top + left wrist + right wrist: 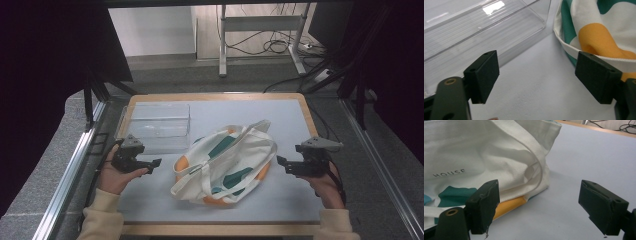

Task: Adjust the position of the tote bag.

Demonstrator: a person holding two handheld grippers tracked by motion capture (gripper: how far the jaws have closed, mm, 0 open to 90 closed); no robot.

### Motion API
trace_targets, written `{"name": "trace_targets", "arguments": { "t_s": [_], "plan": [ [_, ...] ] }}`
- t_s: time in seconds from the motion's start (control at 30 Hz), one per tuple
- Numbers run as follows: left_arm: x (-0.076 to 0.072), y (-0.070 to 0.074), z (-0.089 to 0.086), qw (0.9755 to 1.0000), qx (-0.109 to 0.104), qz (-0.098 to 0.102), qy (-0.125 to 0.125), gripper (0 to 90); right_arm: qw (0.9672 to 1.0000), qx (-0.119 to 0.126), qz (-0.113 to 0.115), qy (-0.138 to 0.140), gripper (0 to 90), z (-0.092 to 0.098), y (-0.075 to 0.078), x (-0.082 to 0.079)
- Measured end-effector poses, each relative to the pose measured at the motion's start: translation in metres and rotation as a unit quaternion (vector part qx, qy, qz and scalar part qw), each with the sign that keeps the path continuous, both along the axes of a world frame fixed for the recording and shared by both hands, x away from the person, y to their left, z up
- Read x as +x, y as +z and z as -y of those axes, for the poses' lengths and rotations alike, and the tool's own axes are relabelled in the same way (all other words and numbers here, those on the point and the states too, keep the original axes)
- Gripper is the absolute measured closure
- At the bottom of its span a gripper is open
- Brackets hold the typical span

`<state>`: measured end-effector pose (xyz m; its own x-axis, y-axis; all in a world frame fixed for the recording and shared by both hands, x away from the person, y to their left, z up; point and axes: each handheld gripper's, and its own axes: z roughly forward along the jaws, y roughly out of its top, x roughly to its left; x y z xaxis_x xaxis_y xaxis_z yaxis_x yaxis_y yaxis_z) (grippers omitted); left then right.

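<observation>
A pale grey bench (280,200) with a light wooden rim carries everything, and beyond its far edge lie grey carpet, a metal desk frame and loose black cables. At the bench's centre lies a crumpled white canvas tote bag (225,162) with teal and orange patches, its straps flopped across the top. A clear plastic rectangular tray (157,125) sits far left of the bag, just beside it. The left gripper (156,163) waits near the bag's left edge and the right gripper (281,163) near its right edge, both with fingers (482,75) wide apart and holding nothing. To pick the bag up well, each gripper should probably close on a firm hem or strap, not loose cloth, and both should lift evenly.
</observation>
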<state>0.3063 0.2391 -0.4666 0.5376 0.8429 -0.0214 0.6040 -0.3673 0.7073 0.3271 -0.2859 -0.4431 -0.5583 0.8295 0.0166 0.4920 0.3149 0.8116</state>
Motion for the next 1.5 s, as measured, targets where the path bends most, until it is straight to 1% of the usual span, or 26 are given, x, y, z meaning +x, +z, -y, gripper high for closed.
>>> {"name": "trace_targets", "arguments": {
  "t_s": [0.03, 0.1, 0.17, 0.23, 0.3, 0.4, 0.53, 0.6, 0.67, 0.73, 0.87, 0.97, 1.07, 1.13, 1.17, 1.23, 1.3, 1.4, 1.5],
  "plan": [
    [0.0, 0.0, 0.002, 1.0, -0.001, -0.002, 0.0, 20.5, 1.0, 0.002, 0.0, 0.001, 17.5, 0.001, 0.001, 0.0],
    [0.0, 0.0, 0.003, 0.9999, -0.011, -0.011, -0.007, 21.2, 1.0, 0.003, -0.002, 0.002, 17.5, 0.004, 0.001, -0.001],
    [0.0, 0.001, 0.004, 0.9996, -0.02, -0.018, -0.009, 21.2, 0.9999, 0.001, -0.01, 0.006, 17.0, 0.005, -0.001, -0.001],
    [0.0, 0.003, 0.004, 0.9993, -0.024, -0.023, -0.018, 21.2, 0.9999, -0.001, -0.012, 0.007, 17.0, 0.004, 0.0, -0.002],
    [-0.001, 0.006, 0.003, 0.9991, -0.032, -0.02, -0.019, 21.3, 0.9999, 0.0, -0.011, 0.009, 17.2, 0.002, 0.0, -0.001],
    [-0.002, 0.009, 0.001, 0.9987, -0.044, -0.016, -0.021, 21.8, 0.9998, -0.001, -0.017, 0.004, 17.8, 0.0, -0.002, -0.001],
    [-0.005, 0.009, 0.005, 0.9986, -0.04, -0.016, -0.032, 21.7, 0.9998, -0.005, -0.019, 0.0, 18.5, -0.003, -0.003, -0.001],
    [-0.008, 0.014, 0.009, 0.9983, -0.039, -0.012, -0.043, 21.6, 0.9999, -0.005, -0.014, 0.002, 18.8, -0.006, -0.002, -0.001],
    [-0.013, 0.02, 0.013, 0.9973, -0.039, 0.0, -0.062, 22.1, 0.9999, -0.006, -0.013, 0.006, 18.9, -0.007, -0.001, -0.003],
    [-0.015, 0.023, 0.015, 0.9965, -0.041, 0.002, -0.073, 22.5, 0.9998, -0.007, -0.014, 0.008, 19.0, -0.007, -0.001, -0.004],
    [-0.014, 0.02, 0.016, 0.9965, -0.038, -0.006, -0.074, 22.9, 0.9998, -0.007, -0.017, 0.004, 19.1, -0.005, -0.003, -0.001],
    [-0.016, 0.023, 0.016, 0.996, -0.048, -0.009, -0.074, 23.3, 0.9998, -0.007, -0.018, 0.006, 19.1, -0.006, -0.004, 0.002],
    [-0.021, 0.031, 0.017, 0.9948, -0.064, -0.005, -0.079, 24.6, 0.9997, -0.013, -0.019, 0.005, 19.1, -0.008, -0.005, 0.001],
    [-0.025, 0.034, 0.018, 0.994, -0.069, -0.003, -0.085, 24.9, 0.9997, -0.015, -0.018, 0.001, 19.1, -0.008, -0.004, 0.0],
    [-0.025, 0.034, 0.018, 0.994, -0.069, -0.003, -0.085, 24.8, 0.9997, -0.015, -0.018, 0.001, 19.1, -0.008, -0.004, 0.0],
    [-0.028, 0.036, 0.021, 0.9944, -0.061, -0.002, -0.086, 24.3, 0.9997, -0.014, -0.017, -0.007, 19.5, -0.008, -0.002, -0.002],
    [-0.028, 0.035, 0.022, 0.9943, -0.064, -0.003, -0.085, 24.2, 0.9996, -0.015, -0.02, -0.01, 19.5, -0.009, -0.001, -0.003],
    [-0.027, 0.034, 0.023, 0.9946, -0.06, -0.005, -0.085, 24.1, 0.9996, -0.016, -0.021, -0.006, 19.5, -0.01, 0.0, -0.003],
    [-0.029, 0.035, 0.024, 0.9942, -0.061, -0.007, -0.089, 24.1, 0.9996, -0.017, -0.023, -0.006, 19.5, -0.01, -0.001, -0.002]
  ]
}}
